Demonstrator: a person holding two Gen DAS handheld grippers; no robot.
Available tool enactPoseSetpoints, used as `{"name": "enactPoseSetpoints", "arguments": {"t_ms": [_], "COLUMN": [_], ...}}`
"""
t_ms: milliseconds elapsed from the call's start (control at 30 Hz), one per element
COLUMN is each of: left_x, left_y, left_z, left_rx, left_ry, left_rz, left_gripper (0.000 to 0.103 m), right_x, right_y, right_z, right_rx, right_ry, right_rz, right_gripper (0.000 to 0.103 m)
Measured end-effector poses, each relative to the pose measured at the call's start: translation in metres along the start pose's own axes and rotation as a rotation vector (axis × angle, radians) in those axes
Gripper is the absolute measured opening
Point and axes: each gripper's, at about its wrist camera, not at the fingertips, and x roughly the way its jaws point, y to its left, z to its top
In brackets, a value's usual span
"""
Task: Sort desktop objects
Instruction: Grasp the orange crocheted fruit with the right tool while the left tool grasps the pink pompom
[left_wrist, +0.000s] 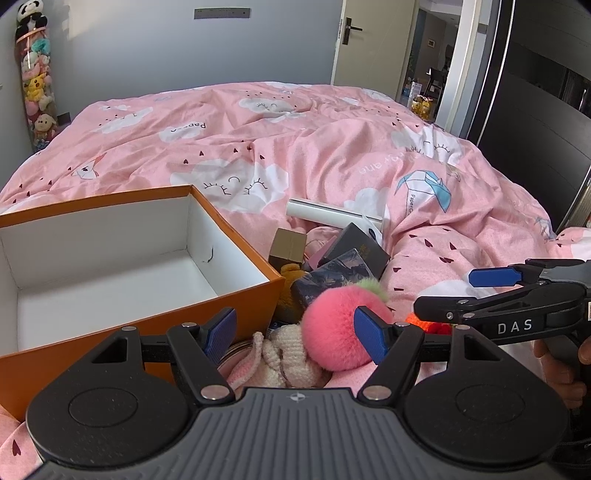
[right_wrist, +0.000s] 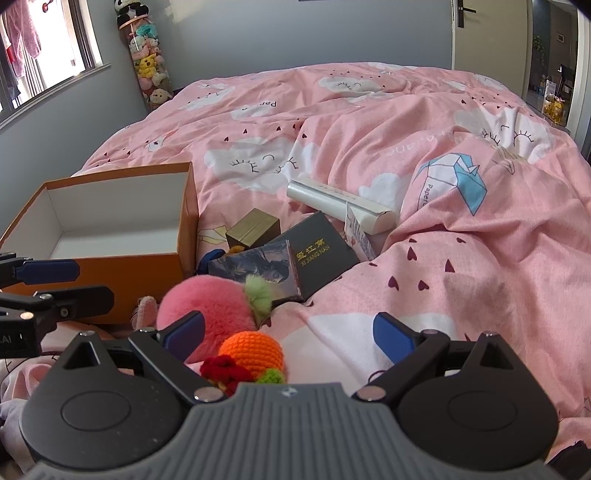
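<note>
The pink pompom (left_wrist: 341, 328) hides part of the dark picture box (left_wrist: 332, 275); the orange box (left_wrist: 147, 325) is cut off left.

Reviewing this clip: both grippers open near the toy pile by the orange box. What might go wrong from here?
1. The left gripper straddles the pink pompom, which overlaps the crocheted bunny; closing may snag both.
2. The right gripper hovers close by over the orange crocheted fruit; the two may collide.
3. The pompom's soft fur may slip before reaching the orange box.

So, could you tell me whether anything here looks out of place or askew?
Yes: the items lie heaped on the bed beside the orange box, which holds nothing. The black book leans tilted against the pile.
</note>
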Motion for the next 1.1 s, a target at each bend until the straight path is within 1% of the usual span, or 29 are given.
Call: {"name": "enactPoseSetpoints", "arguments": {"t_ms": [67,167,200,233,267,300,333,467,533,633,700,767,833,933,967,1033,1100], "left_x": [-0.001,-0.003,-0.003,-0.002,-0.002,0.0,0.001,0.009,0.014,0.018,0.017,0.017,0.017,0.021,0.023,0.025,0.027], "left_y": [0.002,0.003,0.004,0.004,0.004,0.002,0.001,-0.003,-0.006,-0.009,-0.009,-0.006,-0.006,-0.002,-0.002,-0.004,-0.006], "left_z": [0.002,0.001,0.001,0.001,0.0,-0.001,-0.001,-0.002,-0.004,-0.005,-0.006,-0.006,-0.006,-0.003,-0.002,-0.001,0.0], "left_rx": [0.002,0.022,0.028,0.036,0.044,0.051,0.057,0.084,0.098,0.122,0.127,0.126,0.127,0.13,0.132,0.149,0.173], "left_ry": [0.004,0.007,0.013,0.021,0.03,0.037,0.04,0.052,0.067,0.08,0.08,0.082,0.082,0.08,0.08,0.075,0.069], "left_rz": [-0.007,-0.023,-0.037,-0.054,-0.07,-0.083,-0.092,-0.152,-0.165,-0.141,-0.141,-0.142,-0.14,-0.138,-0.137,-0.143,-0.149], "left_gripper": [0.083,0.076,0.073,0.067,0.065,0.064,0.064,0.064,0.064,0.064,0.065,0.065,0.066,0.066,0.066,0.067,0.069], "right_x": [-0.001,-0.001,-0.001,-0.001,-0.001,0.0,0.0,0.0,0.0,0.003,0.006,0.01,0.013,0.017,0.017,0.015,0.01], "right_y": [-0.002,-0.005,-0.006,-0.006,-0.006,-0.006,-0.005,0.001,0.004,0.008,0.011,0.014,0.017,0.022,0.023,0.023,0.021], "right_z": [0.001,0.002,0.003,0.003,0.002,0.002,0.001,-0.003,-0.004,-0.007,-0.01,-0.012,-0.013,-0.016,-0.017,-0.016,-0.013], "right_rx": [-0.001,0.0,0.001,0.001,-0.001,-0.004,-0.009,-0.041,-0.055,-0.073,-0.087,-0.097,-0.109,-0.138,-0.145,-0.148,-0.147], "right_ry": [-0.003,0.002,0.006,0.01,0.016,0.021,0.028,0.046,0.053,0.069,0.082,0.094,0.111,0.139,0.144,0.146,0.128], "right_rz": [-0.003,-0.001,0.001,0.004,0.009,0.015,0.022,0.04,0.049,0.066,0.084,0.102,0.119,0.134,0.138,0.153,0.146], "right_gripper": [0.091,0.084,0.083,0.079,0.075,0.073,0.072,0.072,0.072,0.069,0.066,0.059,0.055,0.052,0.048,0.045,0.044]}}
